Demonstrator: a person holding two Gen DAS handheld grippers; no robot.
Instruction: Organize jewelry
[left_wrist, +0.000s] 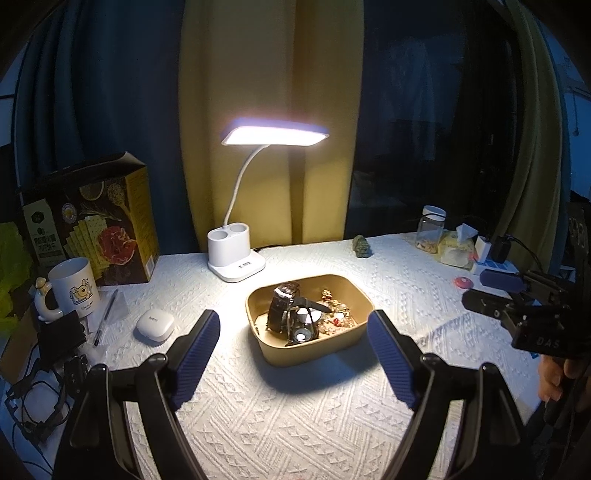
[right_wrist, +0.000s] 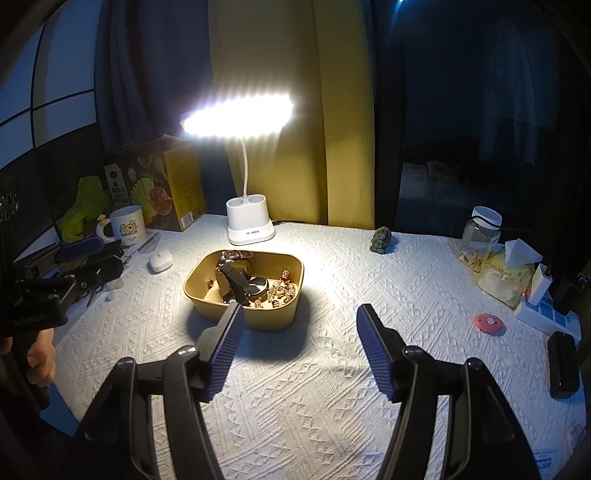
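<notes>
A tan rounded box (left_wrist: 325, 345) sits mid-table under the lamp, also in the right wrist view (right_wrist: 273, 314). Inside lie dark watches (left_wrist: 286, 314) and gold and red trinkets (left_wrist: 338, 314); in the right wrist view the watches (right_wrist: 240, 284) and trinkets (right_wrist: 282, 290) show too. My left gripper (left_wrist: 293, 328) is open and empty, hovering just in front of the box. My right gripper (right_wrist: 301, 325) is open and empty, near the box's front right. The right gripper also shows at the right edge of the left wrist view (left_wrist: 491, 291).
A lit white desk lamp (left_wrist: 236, 258) stands behind the box. A mug (left_wrist: 74, 291), cracker box (left_wrist: 96, 221), pen (left_wrist: 105, 317) and white earbud case (left_wrist: 155, 326) are left. A jar (right_wrist: 480, 236), tissue pack (right_wrist: 509, 273), small figurine (right_wrist: 380, 240), pink disc (right_wrist: 489, 323) and power strip (right_wrist: 550, 314) are right.
</notes>
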